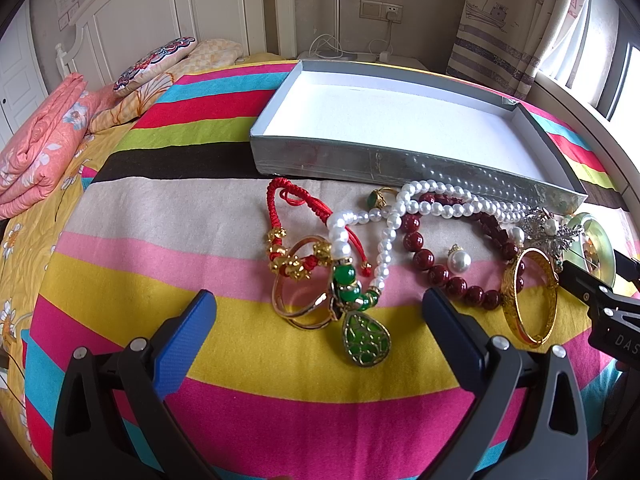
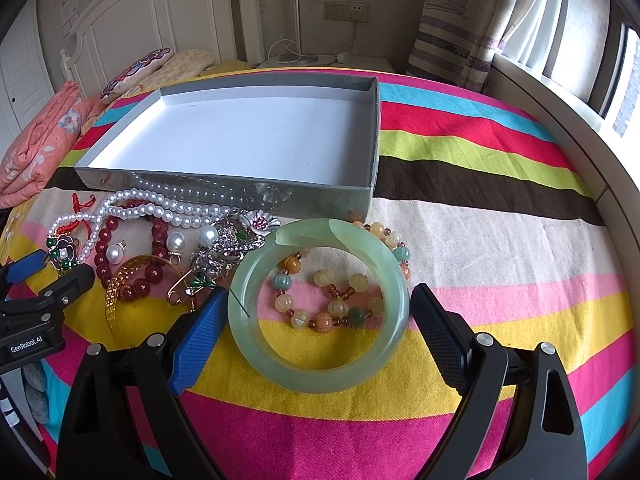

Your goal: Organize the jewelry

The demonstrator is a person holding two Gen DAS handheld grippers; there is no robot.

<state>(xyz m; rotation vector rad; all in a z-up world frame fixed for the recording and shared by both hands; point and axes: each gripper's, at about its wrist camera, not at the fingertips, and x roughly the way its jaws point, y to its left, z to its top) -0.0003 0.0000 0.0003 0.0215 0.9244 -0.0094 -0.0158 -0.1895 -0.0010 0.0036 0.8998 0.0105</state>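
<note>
Jade bangle: pale green translucent stone bangle (image 2: pixel 320 304), thick and glossy, chipped or cracked at its far rim, flat on the striped bedspread (image 2: pixel 500 208) just in front of the box.
Inside the bangle: part of a beaded bracelet of yellow, orange and teal carved beads (image 2: pixel 320 312), looping out under the far right rim.
Right gripper (image 2: pixel 316 328): spread wide, blue and black fingers either side of the bangle, holding nothing; contact with the rim hard to judge.
Left gripper (image 1: pixel 320 320): spread wide, empty, over a green teardrop pendant with gold filigree (image 1: pixel 366 340) and a plain gold-coloured bangle (image 1: pixel 304 280).
Heap: long white pearl necklace (image 1: pixel 440 204), dark red bead bracelet (image 1: pixel 440 272), red braided cord bracelet with gold charms (image 1: pixel 296 232), patterned gold cuff (image 1: pixel 530 296), silver rhinestone brooches (image 2: pixel 232 244), loose pearl drops.
Box: shallow grey cardboard box with white inside (image 2: pixel 240 136), nothing in it, beyond the heap; pearl necklace lying along its front wall.
</note>
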